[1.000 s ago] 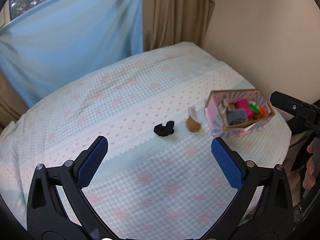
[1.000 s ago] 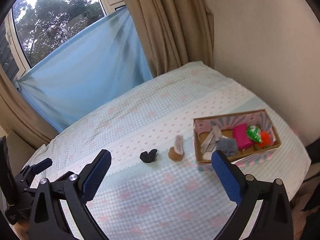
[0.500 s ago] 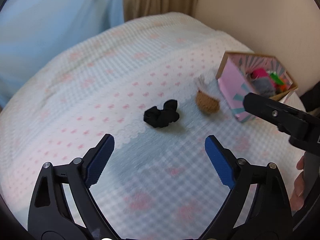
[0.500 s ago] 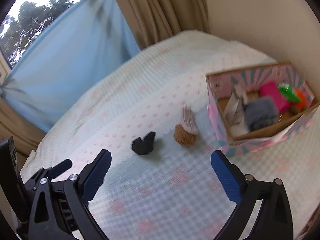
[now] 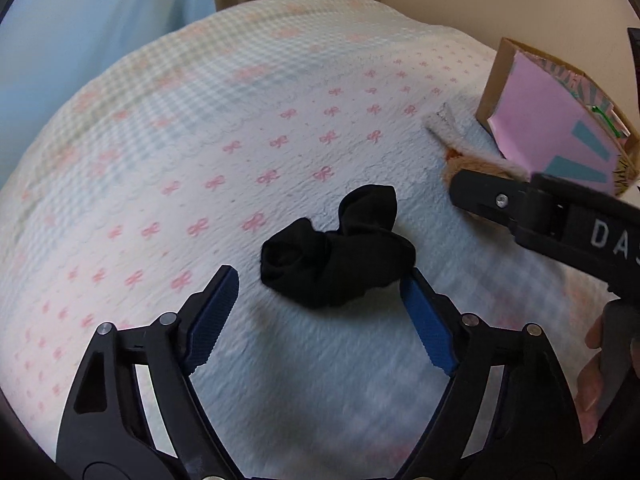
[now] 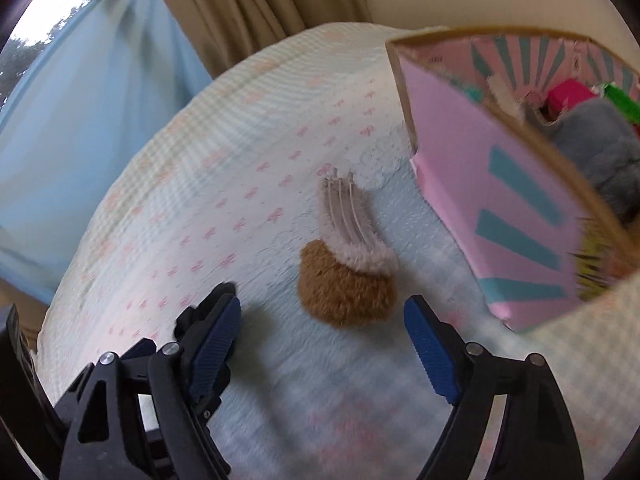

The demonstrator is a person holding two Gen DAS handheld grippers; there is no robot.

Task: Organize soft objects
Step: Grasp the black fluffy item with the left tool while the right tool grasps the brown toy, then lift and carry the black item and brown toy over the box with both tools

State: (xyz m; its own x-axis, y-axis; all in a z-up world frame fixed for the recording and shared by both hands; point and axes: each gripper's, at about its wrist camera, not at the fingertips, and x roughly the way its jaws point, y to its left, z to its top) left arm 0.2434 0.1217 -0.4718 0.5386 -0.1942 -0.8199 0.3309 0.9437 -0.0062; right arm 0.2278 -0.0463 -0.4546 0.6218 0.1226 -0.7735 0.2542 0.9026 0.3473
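A crumpled black cloth [image 5: 336, 254] lies on the bed, just ahead of my open left gripper [image 5: 320, 284], whose right pad is at the cloth's edge. A brown fuzzy piece with a pale pink fuzzy strip [image 6: 348, 264] lies just ahead of my open right gripper [image 6: 320, 316]. In the left wrist view the brown piece [image 5: 472, 162] is mostly hidden behind the right gripper's finger. The pink and teal cardboard box [image 6: 500, 184] stands to the right, holding a grey soft item [image 6: 600, 152] and pink and green things.
The bed cover [image 5: 240, 140] is pale blue and white with pink bows. A light blue sheet [image 6: 80, 120] and beige curtains [image 6: 260, 4] hang at the far side. The box [image 5: 560, 132] stands near the bed's right edge by the wall.
Both grippers have moved forward and down toward the bed. The left one now reaches the black cloth; the right one now faces the brown fuzzy piece. Both stay open.
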